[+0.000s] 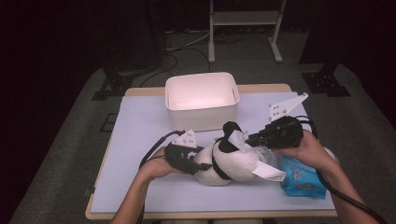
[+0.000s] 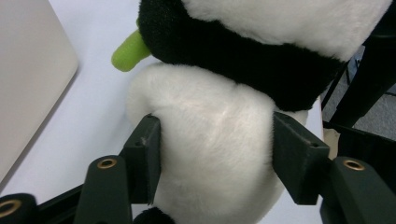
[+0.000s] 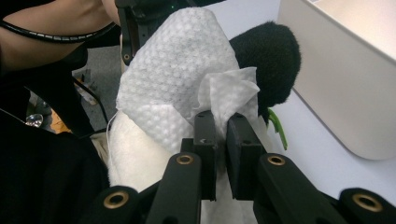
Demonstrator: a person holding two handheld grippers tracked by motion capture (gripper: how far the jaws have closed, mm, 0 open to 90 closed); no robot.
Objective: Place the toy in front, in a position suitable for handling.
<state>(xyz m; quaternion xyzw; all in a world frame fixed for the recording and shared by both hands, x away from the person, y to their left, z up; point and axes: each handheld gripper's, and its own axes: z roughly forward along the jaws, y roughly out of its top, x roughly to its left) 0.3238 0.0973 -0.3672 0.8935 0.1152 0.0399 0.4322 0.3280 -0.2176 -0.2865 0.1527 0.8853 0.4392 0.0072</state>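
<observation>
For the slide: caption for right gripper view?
Right gripper pinches a white textured wet wipe against the black-and-white plush panda.

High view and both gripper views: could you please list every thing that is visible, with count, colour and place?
plush panda: one, white and black, lying on the mat near the front edge.
wet wipe: one, white, draped over the panda.
tub: one, white, at the back of the mat.
wipes pack: one, blue, front right.
mat: one, pale lilac, covering the table.
left gripper: one, black, shut on the panda's body.
right gripper: one, black, shut on the wipe.
</observation>
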